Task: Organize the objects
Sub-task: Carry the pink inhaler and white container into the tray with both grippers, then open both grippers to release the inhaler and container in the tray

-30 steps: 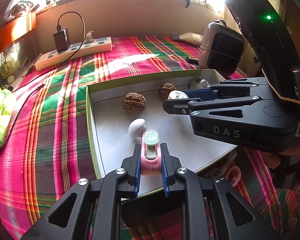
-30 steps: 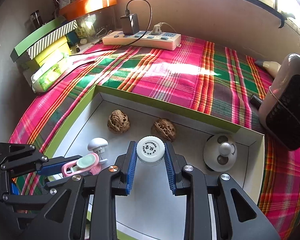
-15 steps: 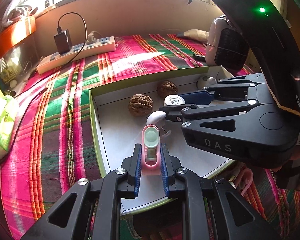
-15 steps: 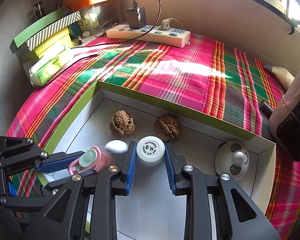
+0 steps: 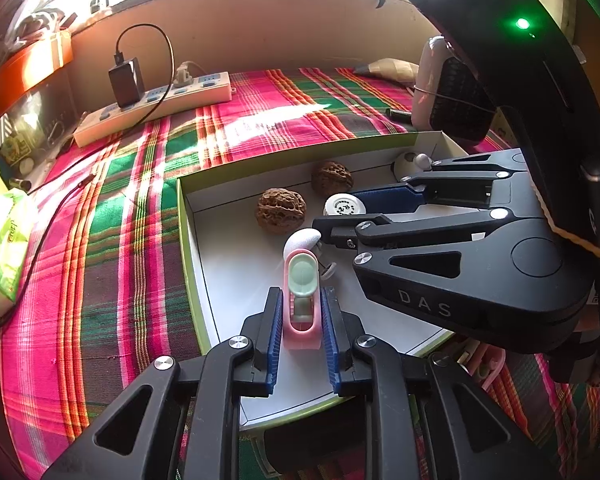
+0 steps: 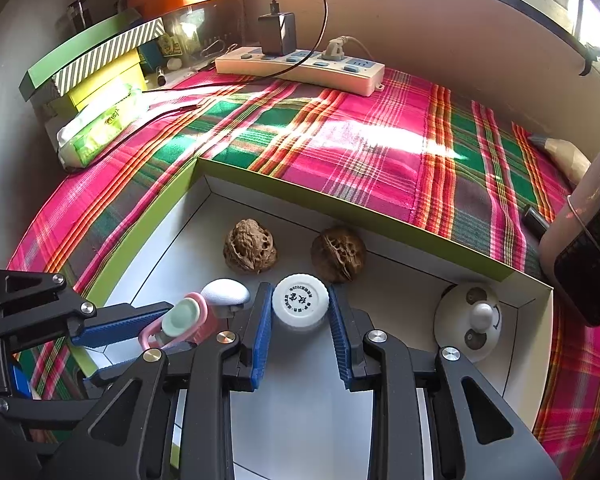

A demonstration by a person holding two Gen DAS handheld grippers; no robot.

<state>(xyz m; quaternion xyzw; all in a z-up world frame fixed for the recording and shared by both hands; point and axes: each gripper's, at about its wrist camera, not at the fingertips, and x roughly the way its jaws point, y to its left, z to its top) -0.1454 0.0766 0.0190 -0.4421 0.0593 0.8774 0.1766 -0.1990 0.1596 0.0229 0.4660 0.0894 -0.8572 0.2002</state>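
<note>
Left gripper [image 5: 300, 312], nearest the left wrist camera at 6 o'clock: its jaws are opening; a pink clip [image 5: 302, 300] with a pale green pad lies between the blue pads [image 5: 275, 332], and a thin gap shows on each side, so the pads no longer press on it; the clip rests on the white floor of the tray [image 5: 188, 216], with a white knob [image 5: 302, 240] at its far end, toward 12 o'clock.

Right gripper [image 6: 298, 312], at 6 o'clock in the right wrist view: jaws partly open and closed on a white bottle [image 6: 300, 300] with a ribbed cap bearing printed characters; both blue pads touch the cap's sides; the bottle stands upright over the tray floor.

In the right wrist view, the clip sits at 9 o'clock of the bottle, just beside it; two walnuts lie beyond, one [image 6: 250, 246] at 11 o'clock and one [image 6: 338, 254] at 1 o'clock, the latter nearly touching the cap; a round white disc [image 6: 468, 322] with a centre knob lies at 3 o'clock, in the tray's right corner.

The tray has green outer walls and rests on a plaid cloth [image 6: 380, 148]; farther out, a tissue pack [image 6: 100, 124] lies at 10 o'clock; a power strip [image 6: 300, 66] with a black charger [image 6: 278, 34] lies at 12 o'clock against the wall.
</note>
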